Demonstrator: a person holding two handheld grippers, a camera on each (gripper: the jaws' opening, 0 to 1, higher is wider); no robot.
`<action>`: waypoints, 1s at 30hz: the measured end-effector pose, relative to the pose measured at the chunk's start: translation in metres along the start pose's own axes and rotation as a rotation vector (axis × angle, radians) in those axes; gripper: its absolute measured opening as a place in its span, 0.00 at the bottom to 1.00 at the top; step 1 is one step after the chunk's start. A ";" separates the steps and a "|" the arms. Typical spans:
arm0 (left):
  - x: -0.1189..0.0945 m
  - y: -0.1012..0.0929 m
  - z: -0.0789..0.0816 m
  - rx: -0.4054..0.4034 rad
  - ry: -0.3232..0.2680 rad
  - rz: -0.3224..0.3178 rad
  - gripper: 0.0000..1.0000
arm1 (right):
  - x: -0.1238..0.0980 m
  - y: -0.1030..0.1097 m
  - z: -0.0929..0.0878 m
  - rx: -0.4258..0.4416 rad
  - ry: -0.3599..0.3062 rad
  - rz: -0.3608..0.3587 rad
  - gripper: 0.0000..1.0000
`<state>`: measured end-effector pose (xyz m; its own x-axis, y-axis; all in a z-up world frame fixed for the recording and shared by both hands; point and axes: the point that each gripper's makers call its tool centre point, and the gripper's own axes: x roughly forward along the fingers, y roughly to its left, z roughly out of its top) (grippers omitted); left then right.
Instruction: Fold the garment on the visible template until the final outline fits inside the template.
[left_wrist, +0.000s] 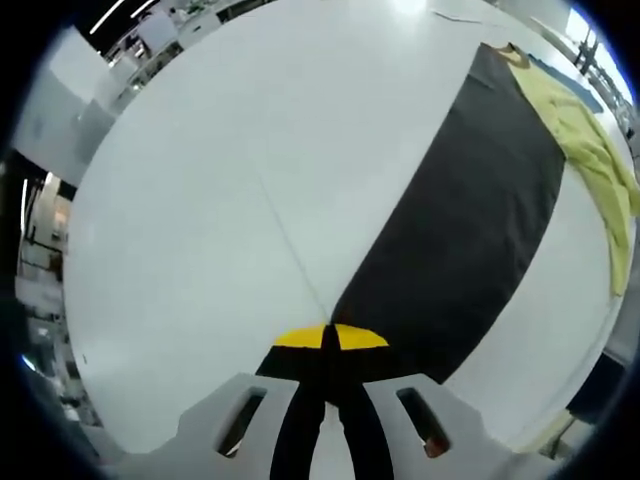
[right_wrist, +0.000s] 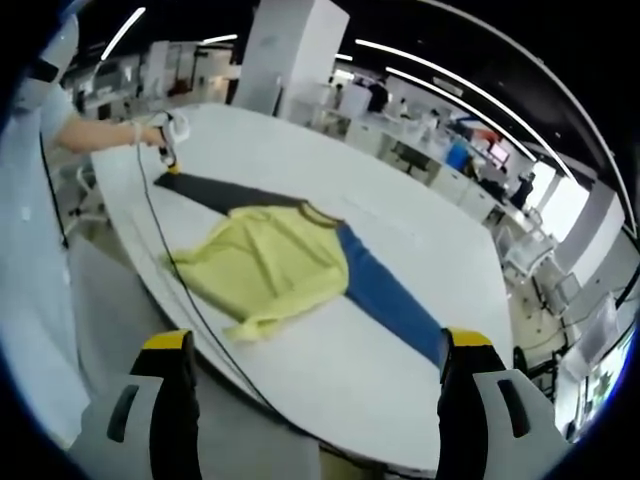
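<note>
We see no container here, just a white table carrying a long strip-shaped template, dark at one end and blue at the other. The yellow garment lies crumpled across the middle of that strip, spilling off it toward the table's near edge, collar on the far side. In the left gripper view the garment sits at the far end of the dark template, well away from the jaws.

Left gripper: jaws clenched together, yellow tips touching, pressed low at the template's near end; we can't tell whether any cloth is pinched between them. From the right gripper view we see that same left gripper held in a person's hand at the dark end of the strip, arm reaching in over the table, a thin black cable trailing from it.

Right gripper: jaws released, spread wide, nothing between them, hovering off the table's near edge, apart from the garment.
</note>
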<state>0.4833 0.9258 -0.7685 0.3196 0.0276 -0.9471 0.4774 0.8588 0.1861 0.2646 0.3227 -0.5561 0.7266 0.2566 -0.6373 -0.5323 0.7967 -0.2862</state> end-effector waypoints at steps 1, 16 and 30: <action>0.000 0.000 0.000 0.002 -0.001 0.002 0.00 | 0.000 0.000 0.000 0.000 -0.001 0.000 1.00; -0.003 -0.003 0.001 -0.022 -0.055 0.004 0.04 | 0.003 -0.001 -0.001 0.008 -0.018 0.007 1.00; -0.017 0.001 0.011 -0.015 -0.131 0.039 0.14 | 0.006 -0.001 0.002 -0.002 -0.034 0.023 1.00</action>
<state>0.4870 0.9204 -0.7497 0.4423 -0.0051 -0.8968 0.4504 0.8660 0.2173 0.2709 0.3243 -0.5581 0.7287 0.2929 -0.6191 -0.5496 0.7894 -0.2735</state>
